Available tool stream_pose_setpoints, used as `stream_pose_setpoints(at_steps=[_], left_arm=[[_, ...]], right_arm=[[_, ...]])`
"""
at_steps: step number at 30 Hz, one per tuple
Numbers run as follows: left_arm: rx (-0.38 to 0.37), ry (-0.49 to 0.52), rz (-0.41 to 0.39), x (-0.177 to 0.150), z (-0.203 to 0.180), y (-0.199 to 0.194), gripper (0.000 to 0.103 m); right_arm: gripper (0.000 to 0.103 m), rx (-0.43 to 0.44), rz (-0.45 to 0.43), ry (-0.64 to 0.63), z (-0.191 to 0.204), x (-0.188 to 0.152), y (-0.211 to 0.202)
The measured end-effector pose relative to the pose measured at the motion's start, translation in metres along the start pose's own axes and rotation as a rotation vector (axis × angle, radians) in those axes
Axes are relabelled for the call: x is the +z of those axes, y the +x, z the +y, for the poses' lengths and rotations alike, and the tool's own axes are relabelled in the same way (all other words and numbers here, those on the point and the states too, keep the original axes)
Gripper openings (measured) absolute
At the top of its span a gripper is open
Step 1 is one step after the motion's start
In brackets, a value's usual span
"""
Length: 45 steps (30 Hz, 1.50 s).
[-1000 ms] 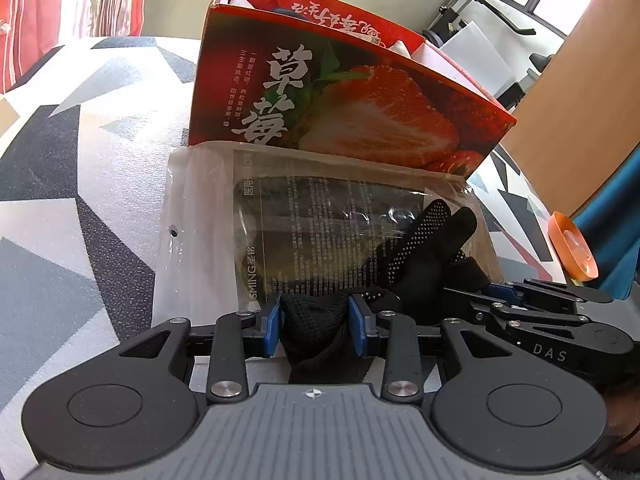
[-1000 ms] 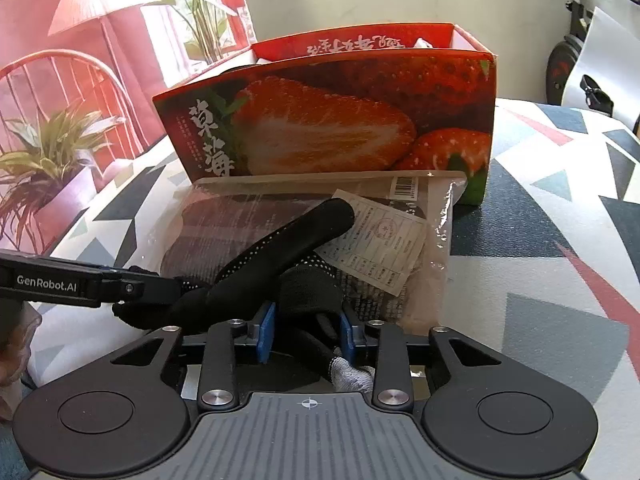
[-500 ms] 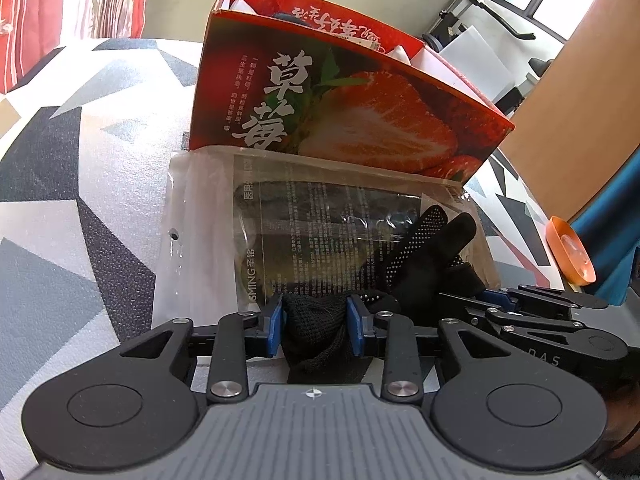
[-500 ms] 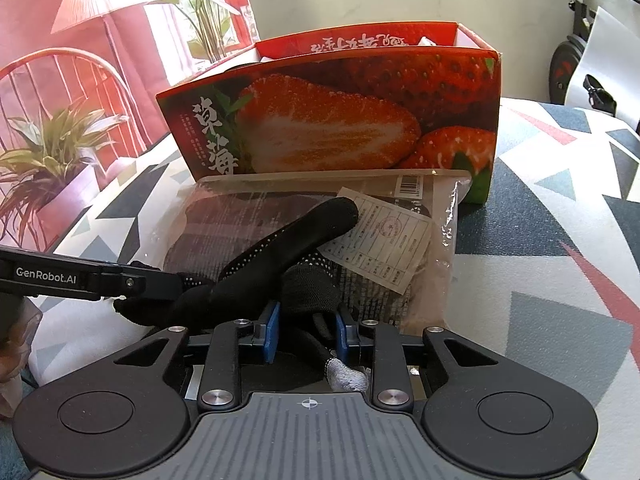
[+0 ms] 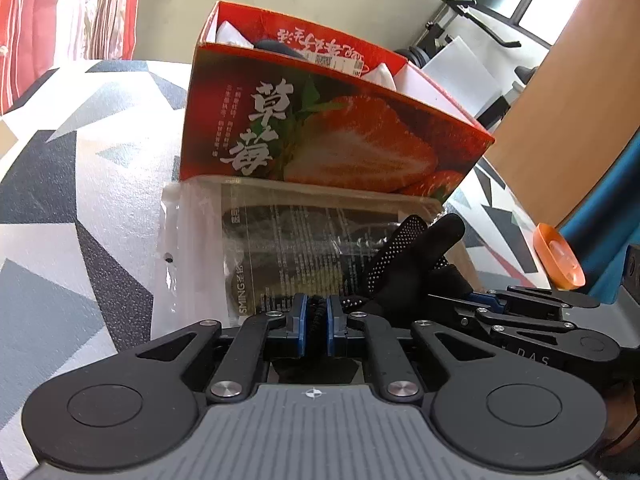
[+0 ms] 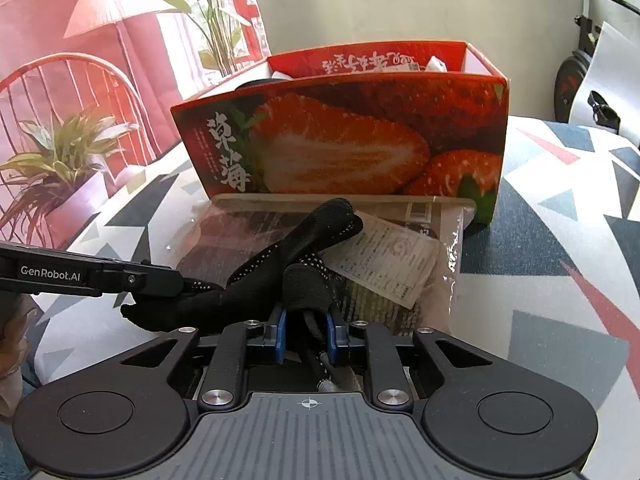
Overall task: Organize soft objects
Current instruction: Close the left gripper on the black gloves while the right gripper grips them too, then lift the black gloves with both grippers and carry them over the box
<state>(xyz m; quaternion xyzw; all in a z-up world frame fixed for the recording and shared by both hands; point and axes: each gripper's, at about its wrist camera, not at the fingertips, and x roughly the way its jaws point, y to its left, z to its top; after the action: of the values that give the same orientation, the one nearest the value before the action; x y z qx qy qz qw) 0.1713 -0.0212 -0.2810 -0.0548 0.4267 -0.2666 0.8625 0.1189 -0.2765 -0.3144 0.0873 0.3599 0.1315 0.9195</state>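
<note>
Both tongs had bitten down on the same soft black knitted glove with tiny white dots [image 5: 404,264]. The left tongs [image 5: 317,318] had been partly open a moment before, with a loose bunch of glove sitting between the blue pads. Now the pads were squeezed almost together, with only a thin black fold of the glove's edge pinched between them. The right tongs [image 6: 306,330] were closing too, and a dark lump of the glove with its thin cord sat pressed between their pads.

The glove lay stretched from one pair of tongs to the other. Its long fingers pointed away from both tongs and rested on top of the flat clear plastic packet with dark writing [image 5: 280,248]. That packet lay on the grey, white and black patterned cloth [image 5: 80,208], just ahead of both tongs. Beyond the packet, touching its far edge, stood the open red cardboard box with a big strawberry picture [image 5: 332,140]. Some white and dark things already sat inside it, but it was hard to tell what they were.

Neither hand had really moved. Only the squeeze had changed. It looked like the glove was now held tightly enough to be lifted. The likely next job was to carry it over the near wall of the box, and the packet might get dragged along.
</note>
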Motion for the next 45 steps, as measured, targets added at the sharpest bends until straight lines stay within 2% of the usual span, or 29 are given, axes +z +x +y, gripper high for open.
stream_pose_setpoints(at_steps=[20,45], left_arm=[[0.013,0.046,-0.094,0.01,-0.012,-0.026,0.01],[0.01,0.033,-0.103,0.011,-0.008,-0.027,0.01]], right_arm=[[0.017,0.012,-0.097,-0.045,0.011,0.017,-0.024],[0.017,0.019,-0.093,-0.029,0.01,0.015,-0.023]])
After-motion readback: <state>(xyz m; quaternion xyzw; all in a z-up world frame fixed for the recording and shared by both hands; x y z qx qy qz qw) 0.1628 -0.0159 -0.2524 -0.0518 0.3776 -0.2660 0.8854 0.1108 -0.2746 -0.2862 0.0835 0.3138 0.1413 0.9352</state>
